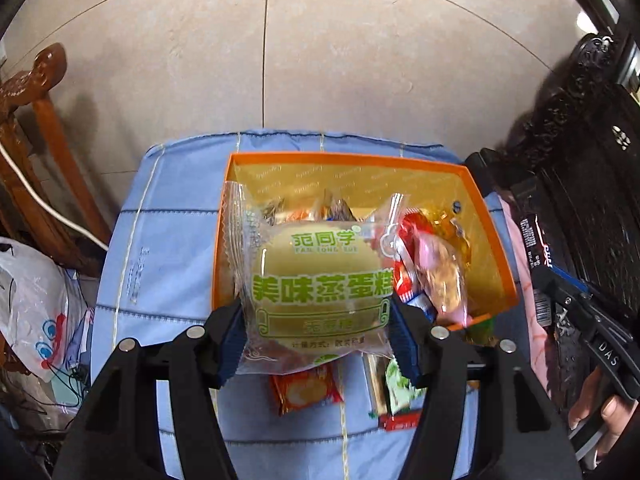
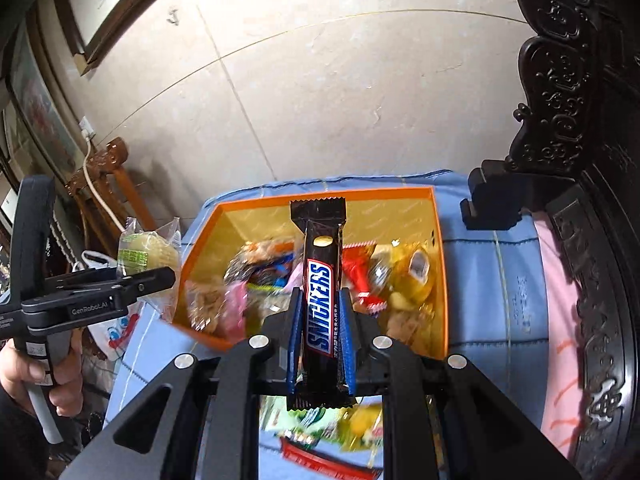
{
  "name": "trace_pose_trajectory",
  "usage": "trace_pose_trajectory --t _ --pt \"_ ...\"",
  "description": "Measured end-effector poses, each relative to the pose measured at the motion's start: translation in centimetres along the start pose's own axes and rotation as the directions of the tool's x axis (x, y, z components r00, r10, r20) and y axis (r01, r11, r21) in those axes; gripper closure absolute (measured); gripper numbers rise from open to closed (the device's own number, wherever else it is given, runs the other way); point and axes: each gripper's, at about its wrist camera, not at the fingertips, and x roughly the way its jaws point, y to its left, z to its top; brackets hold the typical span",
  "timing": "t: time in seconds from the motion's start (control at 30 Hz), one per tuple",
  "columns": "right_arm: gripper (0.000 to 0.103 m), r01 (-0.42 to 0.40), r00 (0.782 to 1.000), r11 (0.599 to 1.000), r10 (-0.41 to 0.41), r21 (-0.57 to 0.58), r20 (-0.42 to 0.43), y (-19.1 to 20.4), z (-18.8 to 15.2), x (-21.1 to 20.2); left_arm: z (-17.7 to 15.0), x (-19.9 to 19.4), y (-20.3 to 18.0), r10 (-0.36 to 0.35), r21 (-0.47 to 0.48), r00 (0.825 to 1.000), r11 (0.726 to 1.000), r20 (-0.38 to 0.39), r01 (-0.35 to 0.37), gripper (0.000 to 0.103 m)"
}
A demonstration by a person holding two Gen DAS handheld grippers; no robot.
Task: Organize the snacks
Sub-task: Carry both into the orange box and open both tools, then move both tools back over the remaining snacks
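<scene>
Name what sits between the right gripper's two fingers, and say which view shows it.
A Snickers bar, held upright between the right gripper's fingers, above the orange box. The right wrist view shows it.

Orange box (image 1: 496, 236), blue checked cloth (image 1: 168, 240), dark brown Snickers bar (image 2: 320, 304)

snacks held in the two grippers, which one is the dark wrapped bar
The Snickers bar, clamped in the right gripper. The left gripper holds a pale steamed cake in a clear wrapper with green lettering.
</scene>
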Motion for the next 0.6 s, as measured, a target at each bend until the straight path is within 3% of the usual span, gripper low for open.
trace_pose_trajectory --t 0.2,0.23,0.27,0.33,0.37,0.6 --pt "0.083 0.034 0.999 0.999 -0.034 0.035 -0.006 -2.0 2.0 3.1 2.3 3.5 -0.5 0.017 0.003 1.000 1.000 -0.002 -0.017 0.038" --pt "0.083 0.045 0.999 0.998 -0.045 0.039 0.000 -2.3 2.2 3.6 2.6 4.0 -0.4 0.019 -0.005 1.000 1.000 0.001 -0.019 0.032" --pt "0.082 0.052 0.999 0.997 -0.052 0.055 0.005 -2.6 2.2 3.9 2.8 4.6 -0.4 0.031 -0.009 0.999 0.999 0.008 -0.031 0.018" --pt "0.068 0.055 0.998 0.991 -0.056 0.123 0.004 -3.8 2.2 4.4 3.1 5.2 -0.6 0.106 0.009 0.994 0.994 0.013 -0.107 0.004" --pt "0.064 0.047 0.999 0.989 -0.049 0.140 0.011 -4.1 2.0 4.3 3.2 5.2 -0.8 0.129 0.024 0.991 0.991 0.025 -0.130 0.004" --pt "0.064 0.031 0.999 0.987 -0.027 0.158 -0.032 -4.2 -0.8 3.8 1.8 5.1 0.4 0.101 0.004 0.995 0.995 -0.016 -0.101 0.004"
